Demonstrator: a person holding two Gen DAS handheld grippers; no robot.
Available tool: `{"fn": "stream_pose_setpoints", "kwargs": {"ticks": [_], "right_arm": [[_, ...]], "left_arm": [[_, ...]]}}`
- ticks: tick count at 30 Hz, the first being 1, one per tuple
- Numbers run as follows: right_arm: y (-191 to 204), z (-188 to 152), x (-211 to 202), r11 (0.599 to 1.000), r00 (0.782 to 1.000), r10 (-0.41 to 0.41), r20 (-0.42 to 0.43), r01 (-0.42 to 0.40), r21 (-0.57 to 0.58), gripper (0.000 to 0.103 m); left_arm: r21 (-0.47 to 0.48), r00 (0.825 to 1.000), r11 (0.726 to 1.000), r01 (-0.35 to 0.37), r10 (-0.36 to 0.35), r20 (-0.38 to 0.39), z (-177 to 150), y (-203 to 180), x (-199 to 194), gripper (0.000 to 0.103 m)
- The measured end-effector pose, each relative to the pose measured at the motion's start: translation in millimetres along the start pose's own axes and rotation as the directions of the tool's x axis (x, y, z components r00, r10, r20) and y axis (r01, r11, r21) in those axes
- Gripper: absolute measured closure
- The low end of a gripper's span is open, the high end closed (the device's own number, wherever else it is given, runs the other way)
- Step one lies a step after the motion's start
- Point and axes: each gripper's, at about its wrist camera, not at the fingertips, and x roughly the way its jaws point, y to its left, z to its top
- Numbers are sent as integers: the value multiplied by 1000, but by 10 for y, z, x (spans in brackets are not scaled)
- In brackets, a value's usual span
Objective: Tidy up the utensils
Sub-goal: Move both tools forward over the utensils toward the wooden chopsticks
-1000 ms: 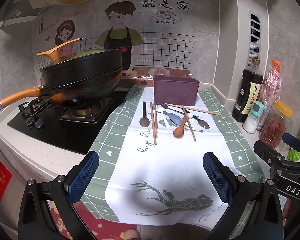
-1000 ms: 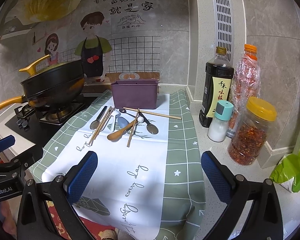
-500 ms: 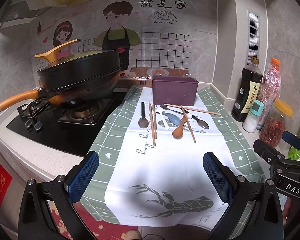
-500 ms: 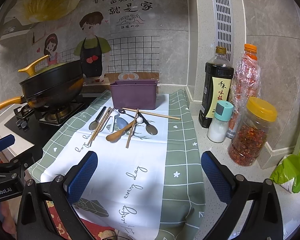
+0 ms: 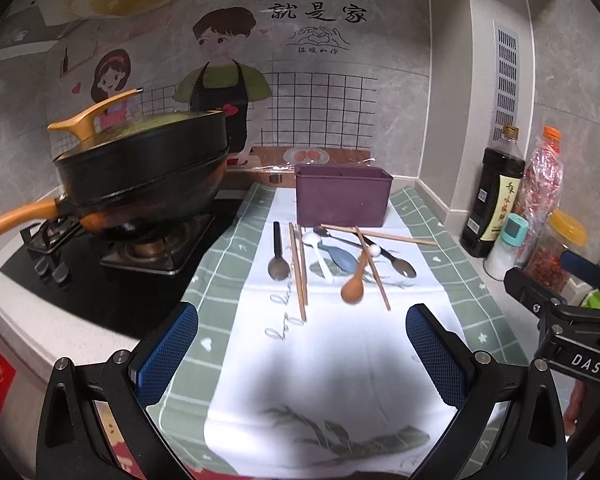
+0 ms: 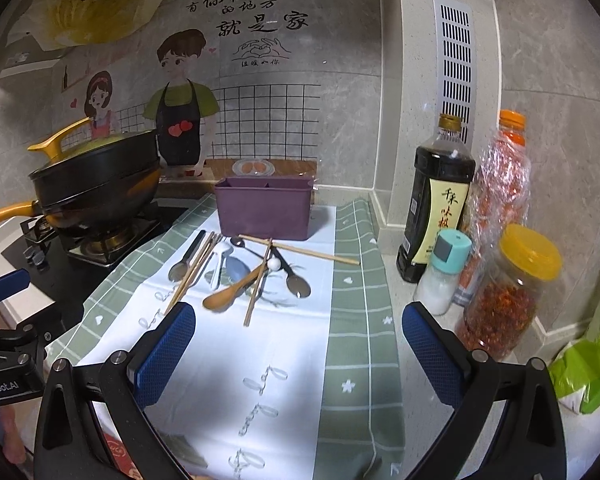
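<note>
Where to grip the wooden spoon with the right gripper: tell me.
Take the wooden spoon by its slim handle just behind the bowl, from above, right gripper fingers straddling it. Farther up, the handle runs among a crossing chopstick and other spoons, so that end looks crowded.

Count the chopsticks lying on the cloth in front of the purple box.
4. Two lie side by side left of the spoons; one long stick runs across near the purple box; one slants over the spoon handles. Others could be hidden underneath.

Both views nearer the scattered utensils, purple box larger (slightly)
</note>
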Motion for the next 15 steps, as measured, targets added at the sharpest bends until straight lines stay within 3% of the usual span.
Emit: {"fn": "stream_pose_setpoints", "kwargs": {"ticks": [15], "right_arm": [[118,545,888,999,998,-27,-56,25,-35,0]], "left_arm": [[21,996,997,76,-75,-39,781,310,976,0]]}}
